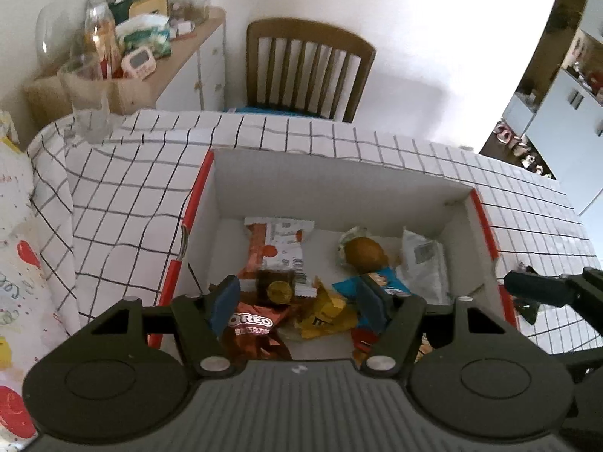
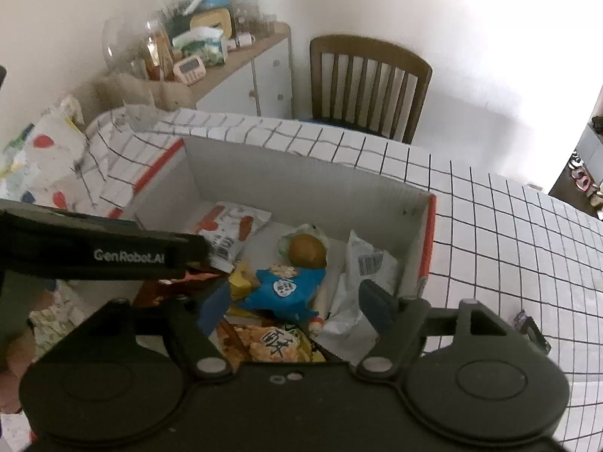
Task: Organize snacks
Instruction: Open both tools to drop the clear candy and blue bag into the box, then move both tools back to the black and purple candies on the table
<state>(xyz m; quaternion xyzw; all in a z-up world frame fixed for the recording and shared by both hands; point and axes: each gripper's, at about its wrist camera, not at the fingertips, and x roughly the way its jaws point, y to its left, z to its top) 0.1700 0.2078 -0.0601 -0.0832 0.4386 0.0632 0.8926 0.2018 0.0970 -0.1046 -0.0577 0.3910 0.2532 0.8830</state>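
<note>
I am holding my left gripper [image 1: 297,303] over a white box [image 1: 324,177] with red edges. Its two blue fingers [image 1: 225,301] are standing apart, and nothing is being pinched between them. Under them, inside the box, a brown Oreo pack [image 1: 253,326] is lying beside a yellow pack [image 1: 326,310]. A small dark cake pack with a gold sticker [image 1: 278,287] is sitting just behind the Oreo pack.

I am holding my right gripper [image 2: 292,307] over the same box too. Its fingers are spread wide and are gripping nothing. A blue pack [image 2: 288,288] is lying below them, with a round brown bun in clear wrap [image 2: 306,246] just behind it. A white pack [image 2: 367,267] is leaning against the right wall of the box. An orange and white pack [image 2: 230,228] is lying near the back left corner. A crinkly snack bag with a big black sign on it [image 2: 269,342] is closest to me.

The box is sitting on a table with a checked cloth [image 2: 490,226]. A wooden chair [image 1: 307,66] is standing behind the table.
</note>
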